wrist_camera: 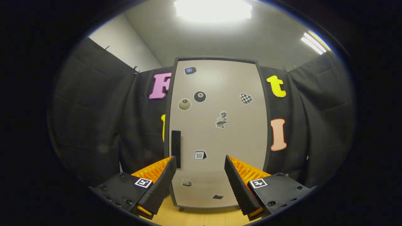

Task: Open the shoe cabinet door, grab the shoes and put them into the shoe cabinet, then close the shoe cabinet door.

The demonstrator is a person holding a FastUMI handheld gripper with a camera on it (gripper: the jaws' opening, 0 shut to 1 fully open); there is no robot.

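The hand-held gripper (199,163) is seen from behind its two fingers (163,183), which are spread wide apart with nothing held between them. Only the ribbed black pads, the orange backs and the black mounts with small square markers can be made out; the lower parts of the mounts are cut off.

Beyond the fingers the cabinet (220,131) is seen standing upright, with its pale door (232,147) shut flush in a dark frame. A dark vertical handle (176,147) is set at the door's left edge; its lower end is hidden behind the tip of the left finger. The door is dotted with small stickers (199,96): two billiard balls, a checkered heart, a small bust and a calendar can be told, while the ones near the top and bottom are too small or too dim to make out. The lower corners of the cabinet are covered by the two fingers, and only a short stretch of its base is seen between them.

A strip of light wooden floor (188,216) is seen under the cabinet, mostly cut off. Black cloth (94,125) hangs on both sides. Bright ceiling lights (213,9) are washed out to white.
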